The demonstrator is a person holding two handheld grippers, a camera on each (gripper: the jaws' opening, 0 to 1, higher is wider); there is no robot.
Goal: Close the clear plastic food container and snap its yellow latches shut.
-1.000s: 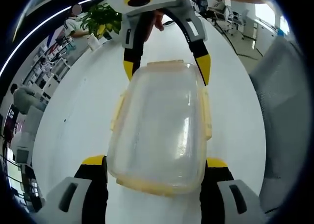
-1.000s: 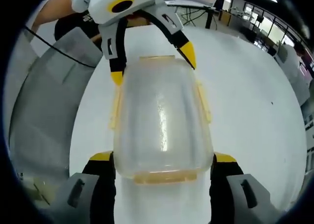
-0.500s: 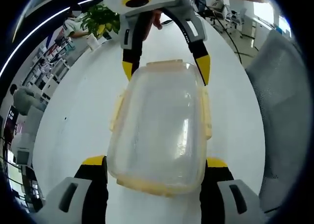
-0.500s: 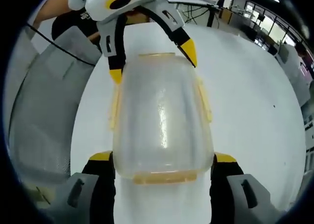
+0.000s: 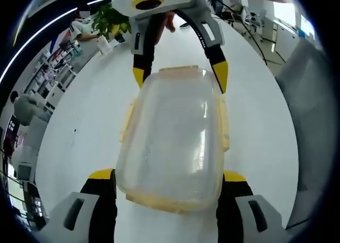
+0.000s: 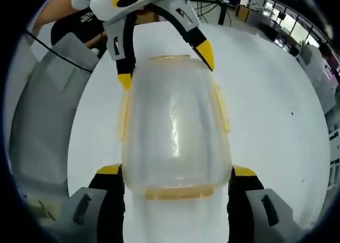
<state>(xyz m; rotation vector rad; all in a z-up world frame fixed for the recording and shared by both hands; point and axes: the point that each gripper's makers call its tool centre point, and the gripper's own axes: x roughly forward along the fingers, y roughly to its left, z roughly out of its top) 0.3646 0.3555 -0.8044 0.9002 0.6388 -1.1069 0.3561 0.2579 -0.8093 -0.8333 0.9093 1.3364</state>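
In the left gripper view, a potted plant (image 5: 110,21) is standing at the far edge of the white table (image 5: 74,120), with people and office shelving blurring behind it at the far left. A grey chair back (image 5: 313,126) is pressing in close along the table's right side, narrowing the room there; the bare tabletop to the left of the container is lying wide open. The clear plastic food container (image 5: 172,142) is sitting between the two tools with its lid on, and nothing is showing inside it. Yellow latches (image 5: 224,123) are running along its long sides; whether they are snapped down cannot be told. The left gripper (image 5: 169,182) is spreading its jaws wide around the near end of the container. The right gripper (image 5: 179,75) is reaching in from the far end, jaws likewise spread astride the container.

In the right gripper view, a grey chair (image 6: 45,120) is crowding the table's left edge, while the white tabletop to the right is staying open out to the desks beyond. The container (image 6: 174,131) is appearing empty here too. The right gripper (image 6: 177,183) is straddling its near end, jaws apart, and the left gripper (image 6: 166,67) is bracketing the far end.
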